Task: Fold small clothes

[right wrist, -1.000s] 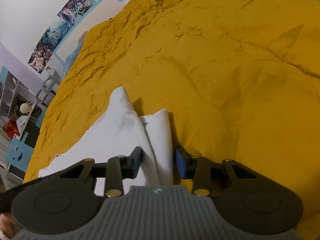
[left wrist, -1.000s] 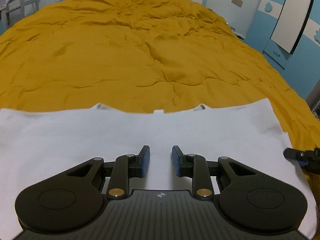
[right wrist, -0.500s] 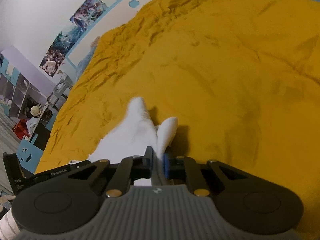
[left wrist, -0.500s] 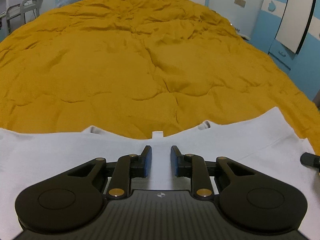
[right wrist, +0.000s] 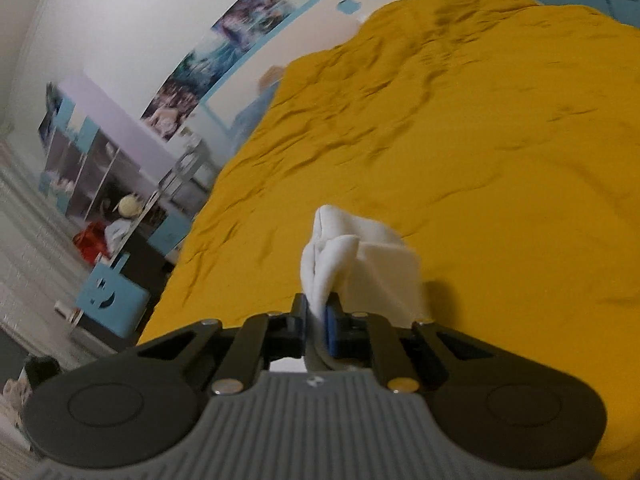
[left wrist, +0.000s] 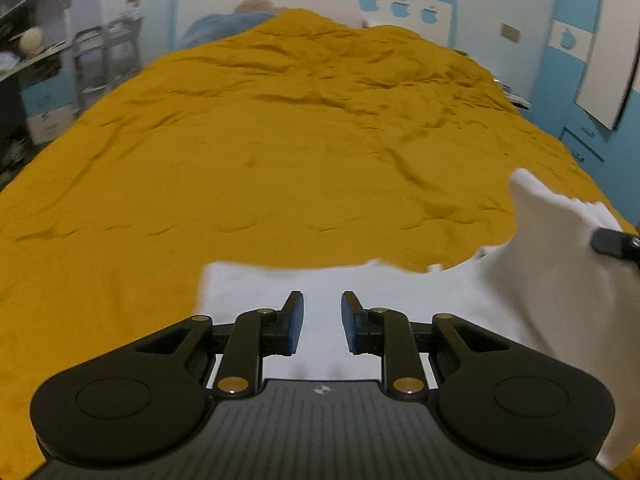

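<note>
A small white garment [left wrist: 400, 292] lies on the mustard-yellow bed cover [left wrist: 280, 160]. My left gripper [left wrist: 322, 312] hovers over its near part, jaws a narrow gap apart; white cloth shows through the gap and no pad visibly presses on it. My right gripper [right wrist: 318, 306] is shut on a bunched corner of the garment [right wrist: 360, 256] and holds it up off the bed. In the left wrist view that raised corner [left wrist: 552, 240] stands at the right, with a black finger of the right gripper [left wrist: 616, 244] against it.
The yellow cover [right wrist: 480, 160] stretches wide beyond the garment. A blue pillow [left wrist: 224, 24] lies at the far end by the wall. Shelves and a blue box [right wrist: 112, 300] stand off the bed's left side; blue cupboards [left wrist: 580, 140] stand to the right.
The right gripper closed on the garment's corner and rose with it. Both hands lifted; the garment's spread left part has drawn in, and its right end now stands up.
</note>
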A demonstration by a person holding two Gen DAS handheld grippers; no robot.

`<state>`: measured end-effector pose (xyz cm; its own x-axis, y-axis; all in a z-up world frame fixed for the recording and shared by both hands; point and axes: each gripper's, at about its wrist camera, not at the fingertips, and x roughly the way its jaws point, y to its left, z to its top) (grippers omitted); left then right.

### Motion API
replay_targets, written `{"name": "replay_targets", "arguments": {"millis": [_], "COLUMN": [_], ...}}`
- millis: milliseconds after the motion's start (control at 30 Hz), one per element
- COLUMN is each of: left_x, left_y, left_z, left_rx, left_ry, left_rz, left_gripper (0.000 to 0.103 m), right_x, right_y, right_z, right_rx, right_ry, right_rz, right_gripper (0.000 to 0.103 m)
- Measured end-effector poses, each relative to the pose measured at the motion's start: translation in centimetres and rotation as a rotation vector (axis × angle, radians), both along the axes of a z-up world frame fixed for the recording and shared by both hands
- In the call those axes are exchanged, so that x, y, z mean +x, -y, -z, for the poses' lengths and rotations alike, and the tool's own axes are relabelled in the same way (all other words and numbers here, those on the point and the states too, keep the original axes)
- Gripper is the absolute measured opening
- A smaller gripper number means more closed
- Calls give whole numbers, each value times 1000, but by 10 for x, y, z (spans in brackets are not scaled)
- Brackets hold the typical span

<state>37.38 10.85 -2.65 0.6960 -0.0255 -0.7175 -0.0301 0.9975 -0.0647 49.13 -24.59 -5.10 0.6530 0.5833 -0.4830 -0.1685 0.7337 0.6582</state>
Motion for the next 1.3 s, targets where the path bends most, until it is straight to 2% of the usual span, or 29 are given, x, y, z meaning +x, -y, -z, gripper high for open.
{"name": "replay_targets", "arguments": {"millis": [133,300,400,500,600,767,1033,1133,1233,1300], "left_x": [-22,-33,-36,-37,-36,-36,-38,-44,-60,-72], "left_y": [-46,-92,-112,-126,-133,-144,-149,-147,-144,-141], "left_z": [-4,19,34,47,58,71,77,70,54,42], "left_rx": [-34,-111,-162,-213,-249,-295,-293,-294,-316,-333], "left_ry": [-16,-45,-56,-62,-62,-59,-66,-66,-41,-26], "left_rz": [-62,-136,-167,-182,-188,-202,-219,-227,-208,-198], "left_gripper": [28,27,27,27,27,27,27,27,27,28], "right_x": [-6,-16,-20,-22,-26,-23,-17,-21,-39,-60], "right_y": [-72,-150,-192,-224,-251,-282,-308,-316,-312,-306], "right_z": [-19,-31,-30,-23,-17,10,38,34,13,-7], "right_rx": [-11,-81,-126,-142,-201,-279,-383,-457,-458,-460], "right_ry": [8,9,22,23,50,-2,-61,-44,-10,51], "right_rz": [-55,-105,-124,-137,-148,-217,-289,-324,-358,-371], "right_gripper": [4,4,4,4,4,4,5,10,12,15]}}
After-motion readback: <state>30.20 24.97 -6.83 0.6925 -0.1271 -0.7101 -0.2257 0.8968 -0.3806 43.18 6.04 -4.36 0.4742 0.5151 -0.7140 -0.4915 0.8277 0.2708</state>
